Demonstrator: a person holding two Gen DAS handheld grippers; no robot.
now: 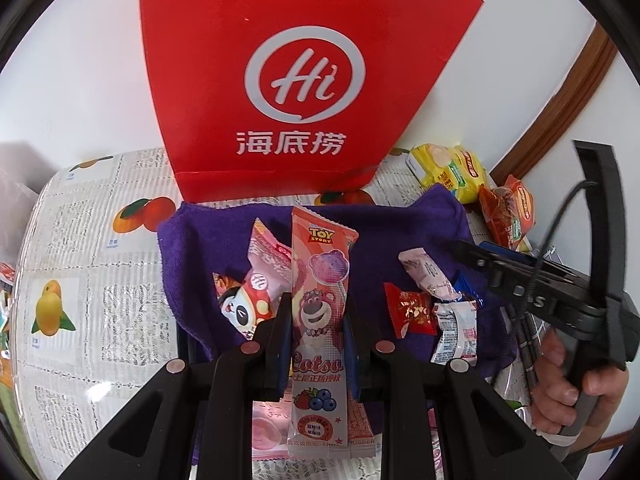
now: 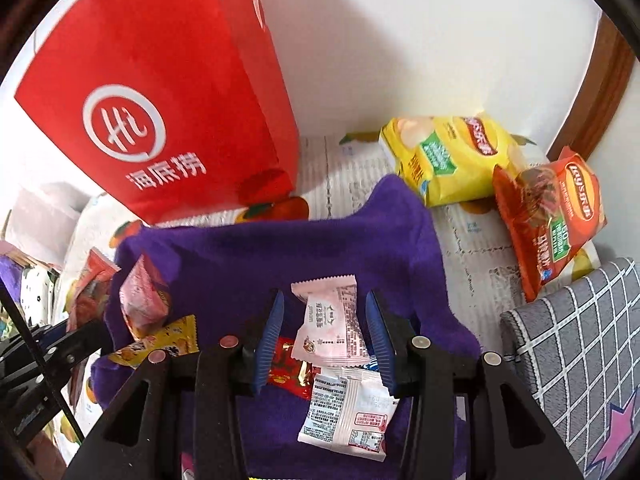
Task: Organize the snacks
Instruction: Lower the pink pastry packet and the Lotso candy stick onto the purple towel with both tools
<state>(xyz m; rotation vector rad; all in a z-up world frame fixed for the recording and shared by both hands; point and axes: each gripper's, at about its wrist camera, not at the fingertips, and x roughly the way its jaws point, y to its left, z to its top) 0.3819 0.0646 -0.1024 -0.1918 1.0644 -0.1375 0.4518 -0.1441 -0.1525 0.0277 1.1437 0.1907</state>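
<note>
My left gripper (image 1: 319, 312) is shut on a long pink Lotso lollipop packet (image 1: 320, 320) and holds it upright above the purple towel (image 1: 208, 248). A tall red Haidilao paper bag (image 1: 296, 80) stands behind the towel. My right gripper (image 2: 325, 308) is open, its blue pads either side of a pale pink sachet (image 2: 330, 322) lying on the purple towel (image 2: 280, 248). A red candy (image 2: 290, 368) and a white sachet (image 2: 346, 412) lie just below it. The right gripper also shows in the left wrist view (image 1: 472, 252).
Yellow (image 2: 444, 158) and orange (image 2: 550, 216) Lay's chip bags lie at the back right by the wall. A pink packet (image 2: 142, 300) and a yellow packet (image 2: 160, 344) lie on the towel's left. A grey checked cloth (image 2: 580, 340) is at right. The tablecloth (image 1: 92, 280) has fruit prints.
</note>
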